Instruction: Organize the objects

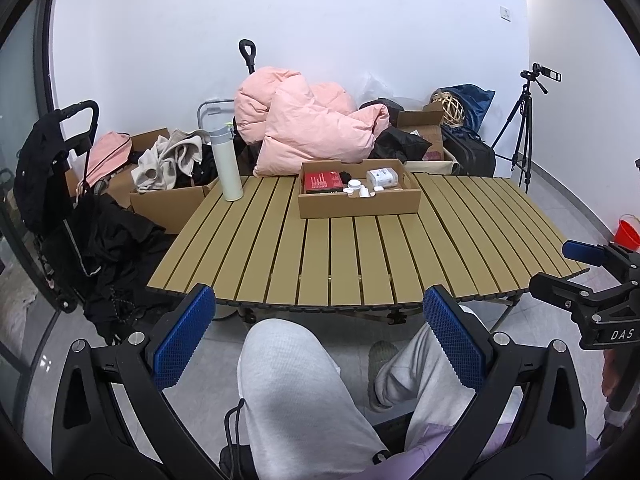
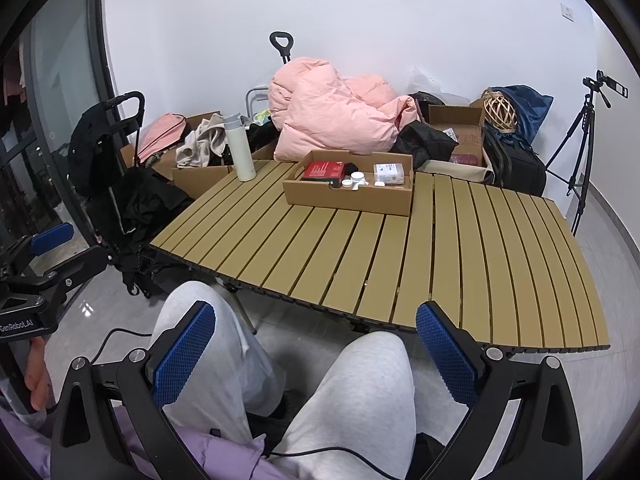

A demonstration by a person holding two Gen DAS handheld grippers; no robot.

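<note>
Both my left gripper (image 1: 318, 338) and right gripper (image 2: 316, 354) hang released over my lap, jaws wide. The cardboard tray (image 1: 360, 204) sits far across the table (image 1: 360, 264), holding a red box (image 1: 321, 182) and small white jars (image 1: 354, 188), probably light and slippery; I'd pinch their sides. The tall bottle (image 1: 226, 164) stands left, tippable.

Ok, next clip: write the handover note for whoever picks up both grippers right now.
Left gripper: open, empty, held over the person's lap, short of the table.
Right gripper: open, empty, also over the lap.
Cardboard tray sits at the far side of the slatted table, holding a red box, a white box and small white containers.
White bottle stands upright at the table's far left corner.
Nothing is gripped yet; what sorting remains cannot be told.
</note>
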